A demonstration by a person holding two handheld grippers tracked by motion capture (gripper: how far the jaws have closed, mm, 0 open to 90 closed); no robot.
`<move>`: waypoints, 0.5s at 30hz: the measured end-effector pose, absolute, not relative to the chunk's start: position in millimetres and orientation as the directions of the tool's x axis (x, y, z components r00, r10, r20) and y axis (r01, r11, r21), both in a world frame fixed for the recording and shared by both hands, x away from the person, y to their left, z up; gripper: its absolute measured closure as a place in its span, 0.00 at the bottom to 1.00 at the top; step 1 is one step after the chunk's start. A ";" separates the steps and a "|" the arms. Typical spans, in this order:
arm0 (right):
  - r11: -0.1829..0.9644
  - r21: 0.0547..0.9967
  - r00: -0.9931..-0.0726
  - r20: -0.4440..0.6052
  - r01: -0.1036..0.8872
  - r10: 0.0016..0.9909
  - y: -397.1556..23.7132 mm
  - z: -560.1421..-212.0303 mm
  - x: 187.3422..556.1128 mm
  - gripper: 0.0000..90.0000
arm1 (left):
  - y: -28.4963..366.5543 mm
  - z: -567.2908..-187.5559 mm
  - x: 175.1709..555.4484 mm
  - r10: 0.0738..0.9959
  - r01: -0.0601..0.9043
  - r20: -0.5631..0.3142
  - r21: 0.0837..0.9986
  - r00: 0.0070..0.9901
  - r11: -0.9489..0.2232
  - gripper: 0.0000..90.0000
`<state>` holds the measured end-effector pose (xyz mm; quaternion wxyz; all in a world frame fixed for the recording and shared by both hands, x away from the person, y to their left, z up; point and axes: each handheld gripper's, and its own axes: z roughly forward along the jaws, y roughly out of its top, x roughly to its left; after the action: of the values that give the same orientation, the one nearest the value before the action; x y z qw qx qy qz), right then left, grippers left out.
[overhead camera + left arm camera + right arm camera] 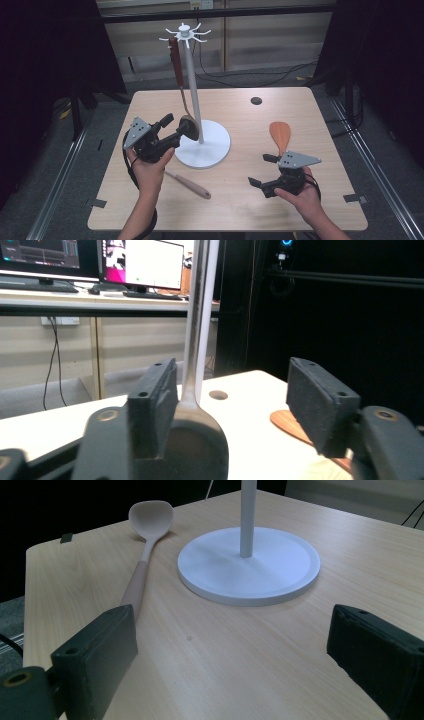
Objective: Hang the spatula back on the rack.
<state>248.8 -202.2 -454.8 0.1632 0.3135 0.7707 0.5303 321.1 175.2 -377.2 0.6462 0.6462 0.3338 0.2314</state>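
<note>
A metal spoon with a red-brown handle (173,60) hangs from a hook at the top of the white stand (195,90). Its bowl (189,122) reaches down near the stand's round base (215,150). My left gripper (177,126) is open around that bowl. In the left gripper view the spoon (200,435) lies close against the left jaw, and the right jaw stands well apart from it. My right gripper (261,170) is open with nothing in it, low over the table's front right. Just beyond it lies a wooden spatula (280,135).
A beige spoon (192,186) lies on the table in front of the stand, also seen in the right gripper view (150,517) beside the base (250,565). A small round hole (256,101) sits in the tabletop at the back. Monitors stand on a desk beyond the table.
</note>
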 end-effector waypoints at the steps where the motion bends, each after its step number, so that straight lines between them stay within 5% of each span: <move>1: 0.241 0.920 -0.751 0.081 0.310 0.656 -202.2 -454.8 248.8 0.06 | 175.3 -378.3 320.4 0.726 0.132 -0.114 0.991 0.678 0.031 0.39; 15: 0.243 0.921 -0.752 0.077 0.306 0.655 -201.6 -454.7 249.3 0.06 | 169.2 -399.5 317.0 0.723 0.159 -0.073 0.986 0.687 -0.052 0.25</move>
<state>249.3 -201.6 -454.7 0.1646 0.3115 0.7709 0.5307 317.0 169.2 -399.5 0.6091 0.6874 0.3208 0.2313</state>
